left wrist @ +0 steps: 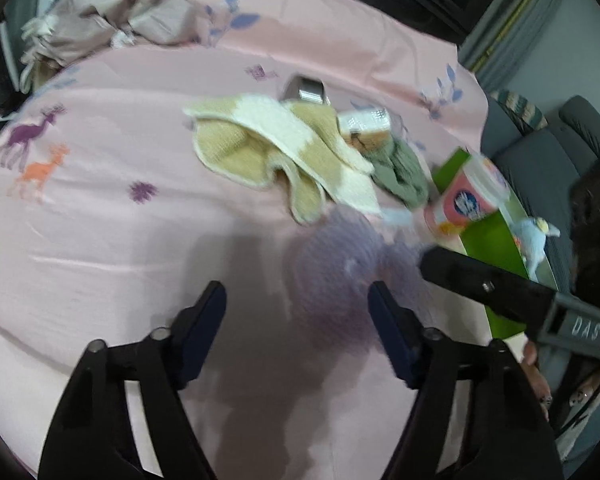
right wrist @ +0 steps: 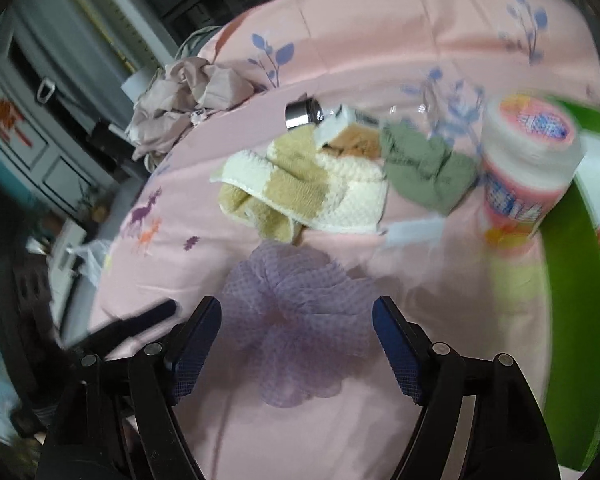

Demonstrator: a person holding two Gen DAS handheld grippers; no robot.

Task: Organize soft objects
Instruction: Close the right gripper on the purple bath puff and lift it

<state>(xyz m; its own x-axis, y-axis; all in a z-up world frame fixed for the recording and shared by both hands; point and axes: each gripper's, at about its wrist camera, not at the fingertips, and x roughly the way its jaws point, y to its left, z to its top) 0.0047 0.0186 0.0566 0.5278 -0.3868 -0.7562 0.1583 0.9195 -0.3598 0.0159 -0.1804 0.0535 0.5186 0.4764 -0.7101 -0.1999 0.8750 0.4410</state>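
Observation:
A purple mesh bath pouf (right wrist: 300,320) lies on the pink bedsheet (right wrist: 380,20), between the open fingers of my right gripper (right wrist: 297,340). It shows blurred in the left wrist view (left wrist: 336,272), just ahead of my open, empty left gripper (left wrist: 296,320). A yellow-and-cream knitted towel (left wrist: 276,148) (right wrist: 304,192) lies crumpled beyond it. A green cloth (left wrist: 400,172) (right wrist: 424,168) lies to its right. My right gripper's body (left wrist: 500,288) enters the left wrist view from the right.
A pink-and-white tub (right wrist: 528,168) (left wrist: 468,196) stands by a green box (right wrist: 572,280) (left wrist: 496,240) on the right. A metal cap (right wrist: 302,114) and a small white packet (right wrist: 336,124) lie behind the towel. Crumpled mauve fabric (left wrist: 112,16) sits at the far left.

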